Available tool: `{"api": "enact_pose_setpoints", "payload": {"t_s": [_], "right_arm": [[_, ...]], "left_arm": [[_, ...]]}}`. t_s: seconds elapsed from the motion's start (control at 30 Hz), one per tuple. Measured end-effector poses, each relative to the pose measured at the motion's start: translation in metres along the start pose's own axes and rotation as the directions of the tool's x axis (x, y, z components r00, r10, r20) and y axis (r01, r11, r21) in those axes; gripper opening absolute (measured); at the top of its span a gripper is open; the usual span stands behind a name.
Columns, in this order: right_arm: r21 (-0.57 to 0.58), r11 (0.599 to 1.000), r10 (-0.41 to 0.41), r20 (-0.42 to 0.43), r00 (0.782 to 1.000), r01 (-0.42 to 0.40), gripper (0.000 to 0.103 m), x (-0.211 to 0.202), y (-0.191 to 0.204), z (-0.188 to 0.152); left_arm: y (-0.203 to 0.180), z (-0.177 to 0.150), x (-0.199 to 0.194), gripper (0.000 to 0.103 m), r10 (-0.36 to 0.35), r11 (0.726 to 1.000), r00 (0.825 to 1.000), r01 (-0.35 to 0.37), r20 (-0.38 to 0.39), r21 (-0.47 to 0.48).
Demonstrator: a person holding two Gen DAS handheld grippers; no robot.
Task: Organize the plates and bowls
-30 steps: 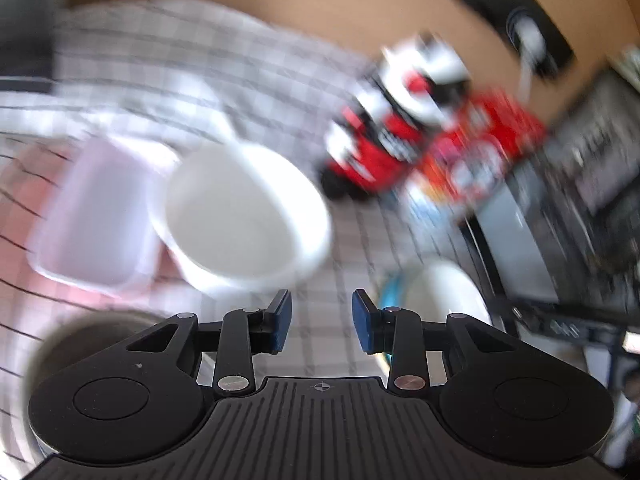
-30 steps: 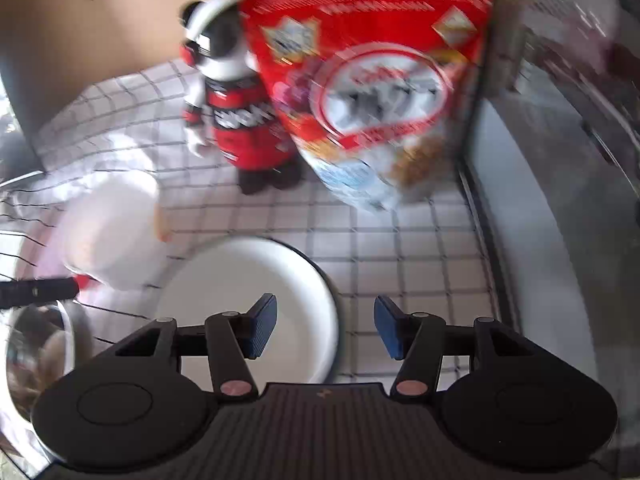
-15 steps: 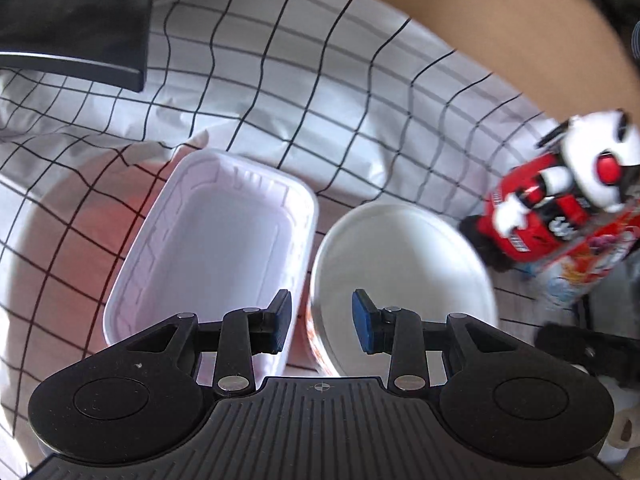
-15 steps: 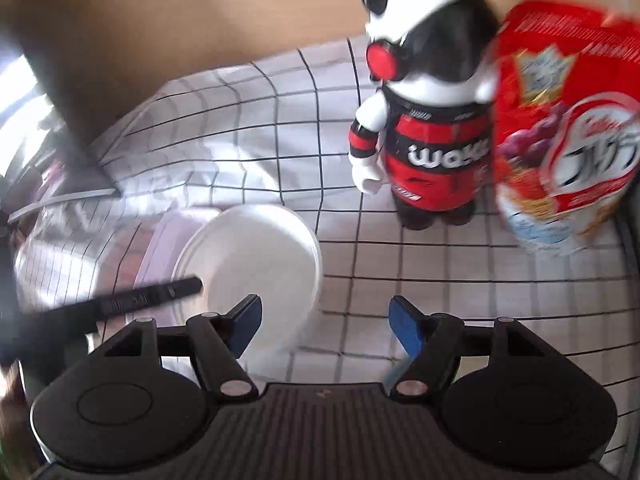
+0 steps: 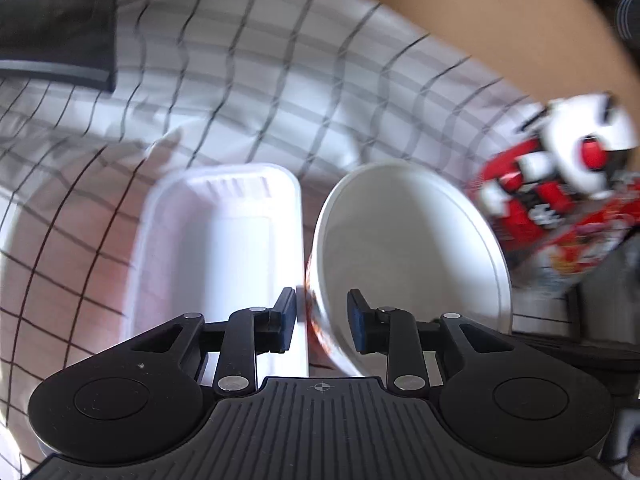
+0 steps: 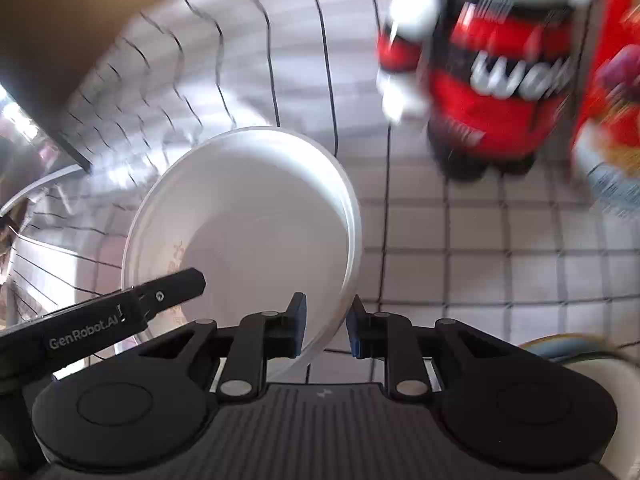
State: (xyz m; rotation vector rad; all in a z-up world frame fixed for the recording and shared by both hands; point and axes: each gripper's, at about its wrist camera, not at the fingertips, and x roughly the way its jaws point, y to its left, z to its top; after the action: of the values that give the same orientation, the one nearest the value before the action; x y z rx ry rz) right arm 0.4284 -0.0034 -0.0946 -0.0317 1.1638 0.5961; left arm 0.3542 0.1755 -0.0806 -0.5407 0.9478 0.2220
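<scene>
A white paper bowl (image 5: 408,248) with red print outside stands on the checked cloth; it also shows in the right wrist view (image 6: 248,216). My left gripper (image 5: 322,316) straddles its left rim, one finger inside and one outside, with a gap to the wall. My right gripper (image 6: 326,326) straddles its right rim, jaws narrow around the wall; I cannot tell if they grip it. The left gripper's finger (image 6: 172,286) shows inside the bowl. A white rectangular plastic tray (image 5: 224,256) lies just left of the bowl.
A red, white and black bear figure (image 6: 492,68) and a red cereal bag (image 6: 612,120) stand behind the bowl on the right. A plate rim (image 6: 568,350) shows at the lower right. A dark flat object (image 5: 56,28) lies at the far left.
Both grippers have moved in onto the white bowl from opposite sides. The right jaws have narrowed around its rim. The left gripper has shifted right, from the tray to the bowl's rim.
</scene>
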Motion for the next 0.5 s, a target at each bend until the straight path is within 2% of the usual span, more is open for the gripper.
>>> {"api": "enact_pose_setpoints", "payload": {"t_s": [0.13,0.23,0.33,0.5], "right_arm": [[-0.043,0.999,-0.017,0.115,0.993,0.022,0.021,-0.055,-0.011,-0.01],[-0.03,0.999,-0.035,0.165,0.986,0.04,0.021,-0.088,-0.027,-0.017],[0.014,0.998,-0.058,0.206,0.977,0.056,0.021,-0.114,-0.048,-0.026],[0.081,0.994,-0.085,0.234,0.968,0.068,0.021,-0.146,-0.082,-0.043]], "left_arm": [[-0.036,0.0,-0.028,0.03,-0.071,0.995,0.997,0.069,0.033,0.075],[-0.068,-0.002,-0.043,0.03,-0.133,0.983,0.99,0.125,0.045,0.136],[-0.099,-0.005,-0.048,0.03,-0.207,0.962,0.978,0.203,0.003,0.18],[-0.141,-0.015,-0.05,0.03,-0.257,0.925,0.966,0.257,-0.039,0.279]]}}
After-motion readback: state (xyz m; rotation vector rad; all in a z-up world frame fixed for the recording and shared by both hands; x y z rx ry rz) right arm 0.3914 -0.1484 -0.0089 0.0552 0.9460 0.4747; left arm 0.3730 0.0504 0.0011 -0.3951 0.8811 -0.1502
